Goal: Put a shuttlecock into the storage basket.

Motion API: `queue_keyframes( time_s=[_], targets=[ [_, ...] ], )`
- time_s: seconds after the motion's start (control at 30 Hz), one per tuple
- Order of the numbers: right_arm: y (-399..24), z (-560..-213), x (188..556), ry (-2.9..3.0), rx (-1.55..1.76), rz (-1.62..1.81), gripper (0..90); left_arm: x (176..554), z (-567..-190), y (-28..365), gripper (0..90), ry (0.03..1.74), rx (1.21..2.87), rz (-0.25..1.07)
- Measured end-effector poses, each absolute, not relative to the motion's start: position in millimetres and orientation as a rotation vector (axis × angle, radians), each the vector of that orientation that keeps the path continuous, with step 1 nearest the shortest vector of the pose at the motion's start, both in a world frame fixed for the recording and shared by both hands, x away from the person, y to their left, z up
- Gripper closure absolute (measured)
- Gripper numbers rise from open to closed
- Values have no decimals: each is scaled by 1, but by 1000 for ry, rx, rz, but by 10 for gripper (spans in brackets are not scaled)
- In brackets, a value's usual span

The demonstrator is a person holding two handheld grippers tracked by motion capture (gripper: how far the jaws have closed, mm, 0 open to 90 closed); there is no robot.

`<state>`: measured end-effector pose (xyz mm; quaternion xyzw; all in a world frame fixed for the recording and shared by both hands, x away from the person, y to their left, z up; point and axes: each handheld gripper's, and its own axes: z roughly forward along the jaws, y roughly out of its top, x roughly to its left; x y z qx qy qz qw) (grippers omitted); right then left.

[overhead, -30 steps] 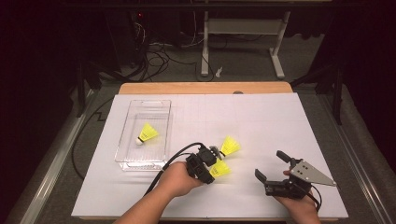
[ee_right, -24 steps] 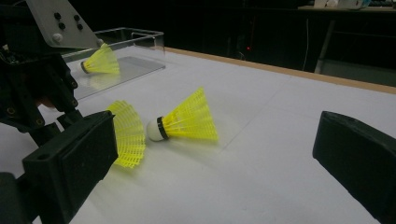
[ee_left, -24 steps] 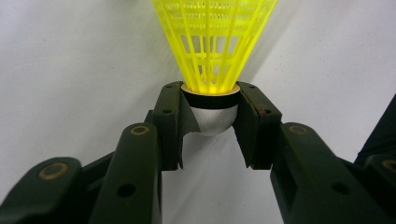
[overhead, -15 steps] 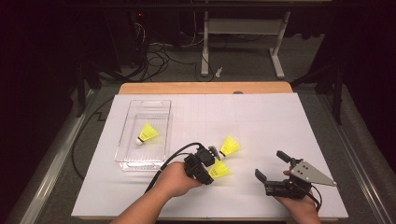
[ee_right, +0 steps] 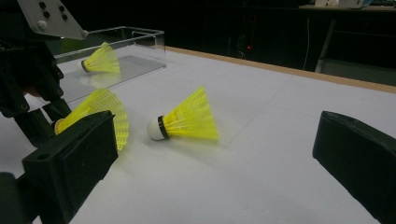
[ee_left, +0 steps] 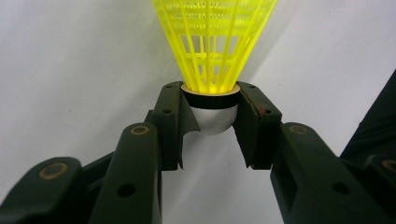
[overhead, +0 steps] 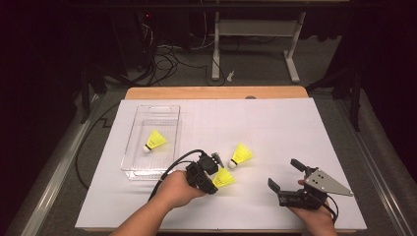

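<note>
The left gripper (overhead: pixel 212 178) clamps the white cork head of a yellow plastic shuttlecock (ee_left: pixel 212 56), low over the white paper-covered surface (overhead: pixel 275 123). A second yellow shuttlecock (overhead: pixel 240 155) lies on its side just beyond it. A third one (overhead: pixel 154 140) rests inside the clear plastic tray (overhead: pixel 129 167). The right gripper (overhead: pixel 284 174) hovers nearby, jaws wide, holding nothing

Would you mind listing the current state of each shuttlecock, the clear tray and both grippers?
Left gripper: shut on the held shuttlecock's cork base.
Held shuttlecock: clamped, skirt pointing away from the jaws.
Loose shuttlecock: lying on its side on the white sheet, untouched.
Tray shuttlecock: lying inside the tray.
Clear tray: open-topped, upright.
Right gripper: open, holding nothing.
</note>
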<state>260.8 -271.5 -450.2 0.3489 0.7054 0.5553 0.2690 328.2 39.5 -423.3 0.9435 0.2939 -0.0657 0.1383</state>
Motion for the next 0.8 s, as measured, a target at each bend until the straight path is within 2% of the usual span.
queue_keyframes(
  time_s=[0.8],
  targets=[
    [-271, -451, 261, 1908, 937, 1494, 6, 320, -425, 74, 646, 910, 2725, -238]
  ],
)
